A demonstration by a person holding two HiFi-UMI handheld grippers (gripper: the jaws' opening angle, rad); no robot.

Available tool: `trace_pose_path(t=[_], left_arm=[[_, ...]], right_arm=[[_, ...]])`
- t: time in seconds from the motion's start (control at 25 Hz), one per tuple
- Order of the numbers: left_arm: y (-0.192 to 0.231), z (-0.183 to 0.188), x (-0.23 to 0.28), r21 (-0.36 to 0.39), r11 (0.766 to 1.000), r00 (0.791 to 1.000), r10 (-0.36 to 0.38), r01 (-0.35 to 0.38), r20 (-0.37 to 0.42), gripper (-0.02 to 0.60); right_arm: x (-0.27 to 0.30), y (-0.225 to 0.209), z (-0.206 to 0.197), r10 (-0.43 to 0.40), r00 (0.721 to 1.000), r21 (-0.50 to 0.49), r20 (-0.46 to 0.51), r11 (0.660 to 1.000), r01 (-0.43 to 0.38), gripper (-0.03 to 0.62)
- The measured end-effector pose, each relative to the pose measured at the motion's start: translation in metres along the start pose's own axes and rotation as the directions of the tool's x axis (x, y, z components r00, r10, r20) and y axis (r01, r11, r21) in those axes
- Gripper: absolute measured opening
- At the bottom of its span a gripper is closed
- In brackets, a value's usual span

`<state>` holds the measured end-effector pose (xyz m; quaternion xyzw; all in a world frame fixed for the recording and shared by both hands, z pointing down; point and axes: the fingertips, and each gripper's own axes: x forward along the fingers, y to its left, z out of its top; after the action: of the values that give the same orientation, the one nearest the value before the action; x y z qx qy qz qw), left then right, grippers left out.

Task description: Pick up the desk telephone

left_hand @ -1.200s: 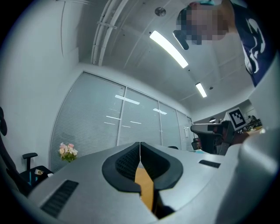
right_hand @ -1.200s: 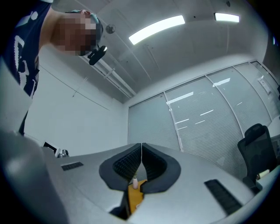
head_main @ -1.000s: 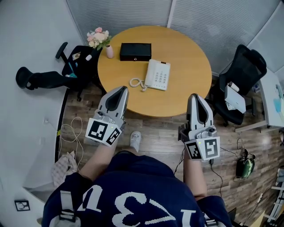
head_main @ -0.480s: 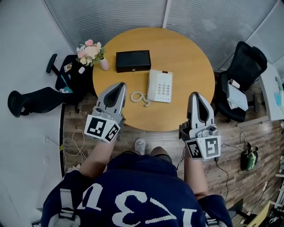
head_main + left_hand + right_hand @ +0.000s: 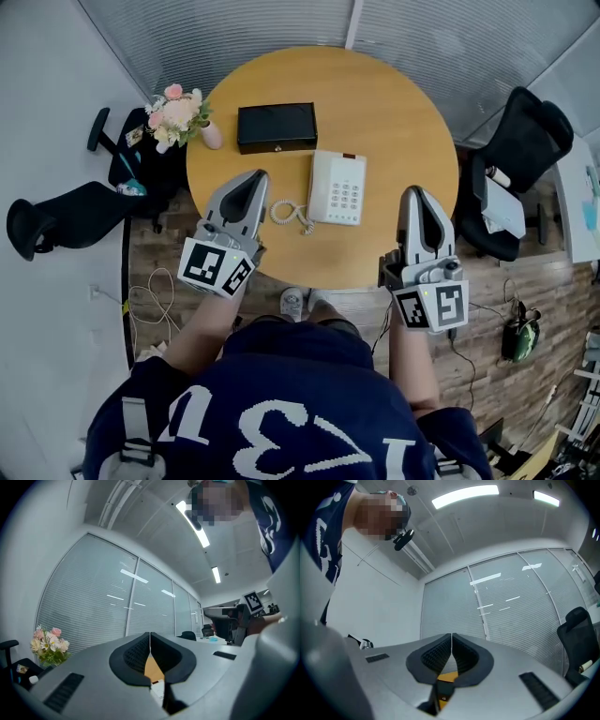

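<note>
Nearest the camera, the person's dark blue shirt [image 5: 272,412] fills the bottom of the head view and hides the legs, so only the toes of two shoes [image 5: 302,300] show below the table's near edge. Both forearms reach forward. The left gripper [image 5: 253,180] shows over the near left part of the round wooden table [image 5: 403,112], the right gripper [image 5: 416,195] over the near right part. Both are clenched on nothing: each gripper view shows its black pads pressed flat together. In those two views the grey gripper body blocks almost all of the table, leaving a thin sliver of wood under the jaws. The white telephone [image 5: 337,187] lies flat on the table between the two tips and apart from both, with its coiled cord [image 5: 286,211] on the side of the left gripper. Beyond it sits a black box [image 5: 276,127], and at the far left rim stands a pink vase of flowers [image 5: 173,108]. A black chair [image 5: 530,150] on the right holds something white that cannot be made out. Closed blinds [image 5: 281,28] lie behind.
</note>
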<state>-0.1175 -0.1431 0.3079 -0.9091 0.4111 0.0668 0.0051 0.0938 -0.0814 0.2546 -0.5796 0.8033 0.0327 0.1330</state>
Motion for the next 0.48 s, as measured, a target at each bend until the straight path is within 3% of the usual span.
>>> trace_pose_path(t=[0.48], left_arm=[[0.015,-0.018,0.069,-0.004,0.995,0.995,0.099,-0.099,-0.009,0.018]], right_arm=[[0.064,-0.064,-0.010,0.088,0.996,0.038,-0.003,0.995,-0.088,0.029]])
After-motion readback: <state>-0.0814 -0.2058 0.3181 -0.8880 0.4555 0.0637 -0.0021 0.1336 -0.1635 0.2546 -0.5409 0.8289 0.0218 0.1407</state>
